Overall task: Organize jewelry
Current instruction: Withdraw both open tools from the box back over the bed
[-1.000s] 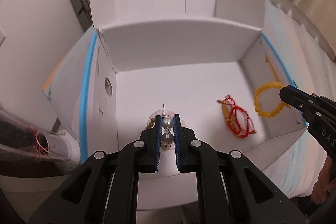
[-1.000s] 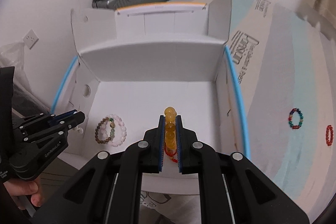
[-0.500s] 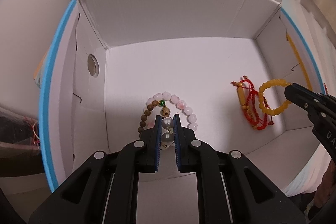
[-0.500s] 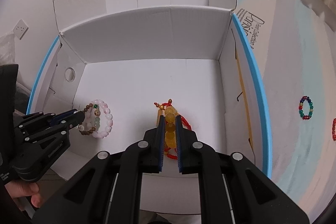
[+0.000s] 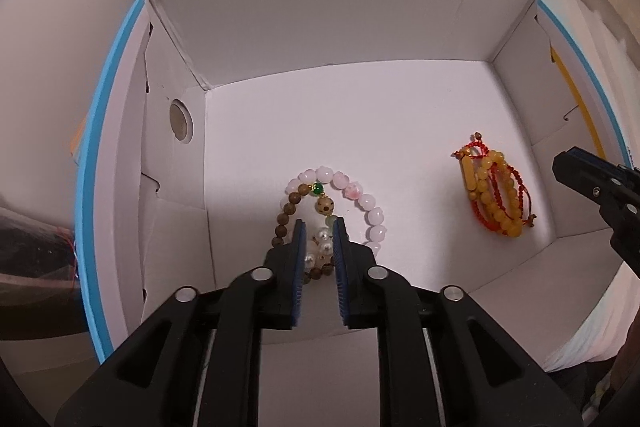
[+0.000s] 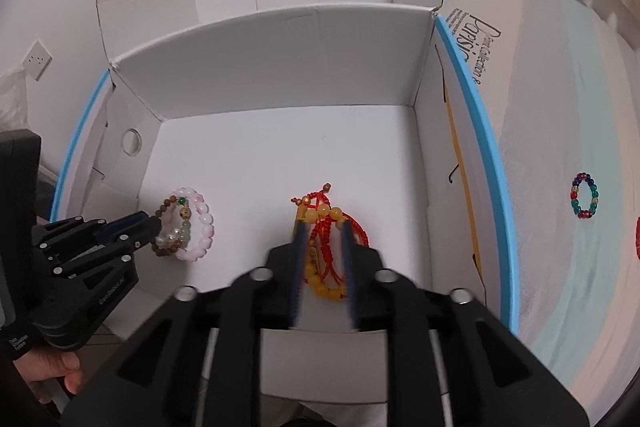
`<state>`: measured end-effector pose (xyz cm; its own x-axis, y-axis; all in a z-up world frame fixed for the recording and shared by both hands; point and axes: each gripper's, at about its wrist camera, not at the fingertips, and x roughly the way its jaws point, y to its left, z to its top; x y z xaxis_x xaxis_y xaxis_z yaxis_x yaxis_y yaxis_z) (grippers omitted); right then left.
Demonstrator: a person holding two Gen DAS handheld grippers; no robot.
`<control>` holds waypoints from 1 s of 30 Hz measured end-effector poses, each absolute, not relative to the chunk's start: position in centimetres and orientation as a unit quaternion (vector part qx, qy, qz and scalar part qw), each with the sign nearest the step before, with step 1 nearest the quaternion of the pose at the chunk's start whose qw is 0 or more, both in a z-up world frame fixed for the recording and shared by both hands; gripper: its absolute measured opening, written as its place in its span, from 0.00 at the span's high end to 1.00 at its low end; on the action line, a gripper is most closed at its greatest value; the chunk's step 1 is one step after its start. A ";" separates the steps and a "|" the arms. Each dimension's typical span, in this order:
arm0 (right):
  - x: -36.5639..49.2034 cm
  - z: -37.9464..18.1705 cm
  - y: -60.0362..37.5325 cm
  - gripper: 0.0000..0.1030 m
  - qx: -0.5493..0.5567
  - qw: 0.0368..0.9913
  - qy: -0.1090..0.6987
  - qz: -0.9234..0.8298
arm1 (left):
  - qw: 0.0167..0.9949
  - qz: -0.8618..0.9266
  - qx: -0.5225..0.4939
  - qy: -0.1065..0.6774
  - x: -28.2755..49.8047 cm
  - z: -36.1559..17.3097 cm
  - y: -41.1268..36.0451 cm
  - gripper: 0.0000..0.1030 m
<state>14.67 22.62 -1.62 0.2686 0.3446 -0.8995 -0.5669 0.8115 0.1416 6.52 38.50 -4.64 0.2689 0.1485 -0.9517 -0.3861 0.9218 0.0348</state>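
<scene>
The pearl piece [image 5: 320,247] lies on the floor of the white box [image 5: 320,27], toward its near-left corner, on top of the pink bead bracelet [image 5: 372,215] and the brown bead bracelet [image 5: 286,215]. My left tongs [image 5: 318,227] stand slightly spread around it; I judge the grip released, though a light touch cannot be ruled out. The yellow bead bracelet [image 6: 320,283] rests on the red cord bracelet [image 6: 326,227] near the box's near-right corner. My right tongs [image 6: 322,223] are spread well apart over that pair, holding nothing.

Handling, as a judgement: all pieces look light and limp, strung on cord, so each will sag and swing from any single grip. The beads are round, hard and probably slippery; a pinch across one bead, or on the cord between two, should hold best. The pearls may scratch, so light pressure is advised.

Outside the box, past its right wall, a multicoloured bead bracelet [image 6: 585,195] lies on the bed [image 6: 560,99], with a red item [image 6: 637,233] at the view's edge, both not yet stored.
</scene>
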 end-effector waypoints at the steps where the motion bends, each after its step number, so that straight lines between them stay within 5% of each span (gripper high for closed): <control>1: 14.6 -1.4 22.5 0.72 -0.102 0.791 0.529 0.290 | 0.792 0.171 -0.103 0.577 6.5 -4.4 38.5 0.72; 6: 14.3 0.4 21.4 0.51 -0.088 0.805 0.508 0.293 | 0.807 0.176 -0.098 0.556 6.1 -2.8 37.9 0.46; 12: 14.3 2.4 19.3 0.34 -0.076 0.821 0.489 0.285 | 0.820 0.177 -0.094 0.536 6.0 -0.3 36.7 0.34; 21: 13.7 5.0 15.3 0.22 -0.064 0.839 0.465 0.276 | 0.844 0.178 -0.083 0.499 5.8 2.9 33.2 0.13; 30: 13.3 7.5 10.0 0.12 -0.051 0.859 0.441 0.255 | 0.869 0.162 -0.068 0.462 6.8 5.7 28.7 0.06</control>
<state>13.25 10.00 7.48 0.4807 0.3942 -0.7833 -0.4833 0.8644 0.1384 6.82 28.72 5.68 0.5203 0.2185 -0.8256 -0.3448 0.9382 0.0311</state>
